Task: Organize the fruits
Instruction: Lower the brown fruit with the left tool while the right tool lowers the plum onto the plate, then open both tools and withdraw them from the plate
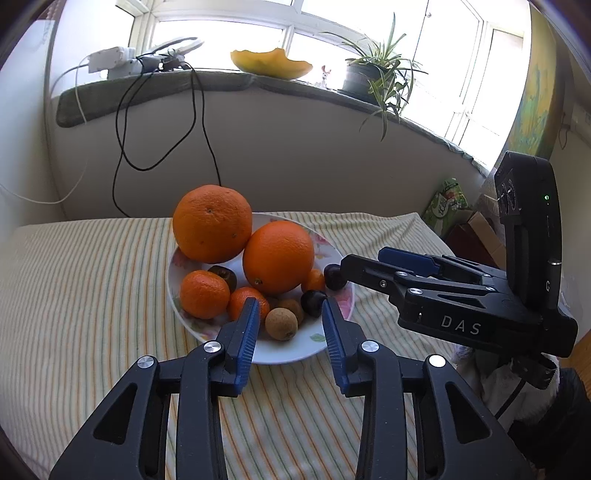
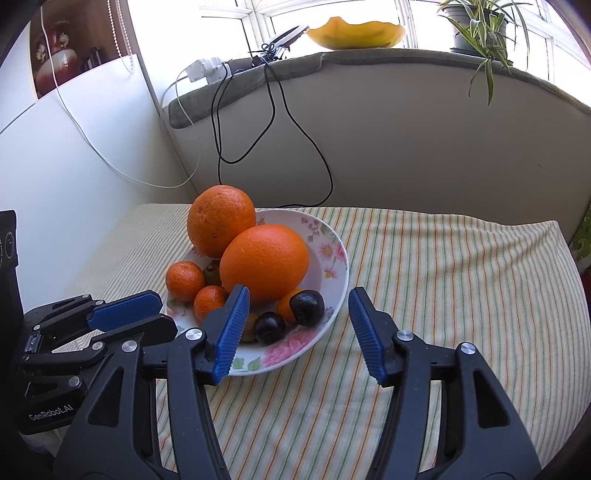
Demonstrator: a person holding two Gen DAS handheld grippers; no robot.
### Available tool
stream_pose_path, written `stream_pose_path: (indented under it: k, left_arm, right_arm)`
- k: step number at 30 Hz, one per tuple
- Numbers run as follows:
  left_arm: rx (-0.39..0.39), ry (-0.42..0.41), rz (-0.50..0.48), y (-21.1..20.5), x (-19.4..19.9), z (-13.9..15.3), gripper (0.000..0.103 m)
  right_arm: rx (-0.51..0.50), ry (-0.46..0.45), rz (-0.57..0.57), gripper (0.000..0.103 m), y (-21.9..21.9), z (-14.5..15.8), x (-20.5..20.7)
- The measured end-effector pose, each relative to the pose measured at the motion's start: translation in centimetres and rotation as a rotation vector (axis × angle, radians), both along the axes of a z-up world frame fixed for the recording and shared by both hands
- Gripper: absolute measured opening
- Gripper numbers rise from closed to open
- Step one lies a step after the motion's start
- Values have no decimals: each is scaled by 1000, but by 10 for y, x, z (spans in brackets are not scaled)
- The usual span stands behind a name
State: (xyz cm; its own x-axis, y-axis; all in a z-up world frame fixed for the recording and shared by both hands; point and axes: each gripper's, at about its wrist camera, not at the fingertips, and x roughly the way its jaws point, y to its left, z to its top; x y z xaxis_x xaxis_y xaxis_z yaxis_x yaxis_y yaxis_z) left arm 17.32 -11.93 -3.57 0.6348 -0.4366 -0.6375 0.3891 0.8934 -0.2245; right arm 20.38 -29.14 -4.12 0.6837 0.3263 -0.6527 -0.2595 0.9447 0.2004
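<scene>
In the left wrist view, a striped cloth [image 1: 74, 295] is covering the table across the lower half of the frame. At centre, a floral plate [image 1: 334, 254] is sitting on it, carrying all the fruit. Going left to right on the plate: a small mandarin [image 1: 204, 294] is lying at the left, a second mandarin [image 1: 246, 302] is resting just beside it, and a brown longan [image 1: 281, 324] is sitting near the front rim. Behind them two big oranges [image 1: 212, 223] are touching each other, the left one sitting higher. A dark cherry [image 1: 313, 302] is lying right of the longan.

The left gripper [image 1: 290, 321] is hovering over the plate's near edge with its blue pads spread apart, holding nothing; the longan is showing between the tips. At the right of the frame the right gripper [image 1: 345, 271] is reaching in sideways, its tip touching or nearly touching another dark fruit at the plate's right rim.

In the right wrist view, the left gripper [image 2: 147, 314] is showing at lower left. The plate [image 2: 332, 236] is sitting left of centre, and the right gripper [image 2: 298, 308] is standing wide open and empty, its left pad over the plate, its right pad over the cloth [image 2: 461, 277]. On the sill at the top, a yellow bowl [image 2: 354, 33] and a potted plant [image 2: 476, 22] are standing.
</scene>
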Motion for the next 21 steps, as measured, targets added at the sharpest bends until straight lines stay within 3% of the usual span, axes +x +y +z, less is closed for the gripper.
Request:
stream_pose_path:
  k: [8, 12, 18, 20, 21]
  left_arm:
    - [-9, -11, 18, 6, -7, 6, 44]
    - [-7, -13, 40, 9, -11, 9, 58]
    - [8, -21, 76, 14, -17, 12, 68]
    - [21, -27, 92, 15, -20, 13, 72]
    - [28, -29, 102, 16, -21, 13, 75]
  right_arm:
    - [-3, -20, -11, 63, -1, 8, -13]
    - [-2, -24, -15, 64, -1, 10, -19]
    - [-17, -31, -20, 67, 0, 13, -30]
    - [-26, -42, -26, 82, 1, 15, -36]
    - [-27, -52, -30, 85, 1, 17, -39]
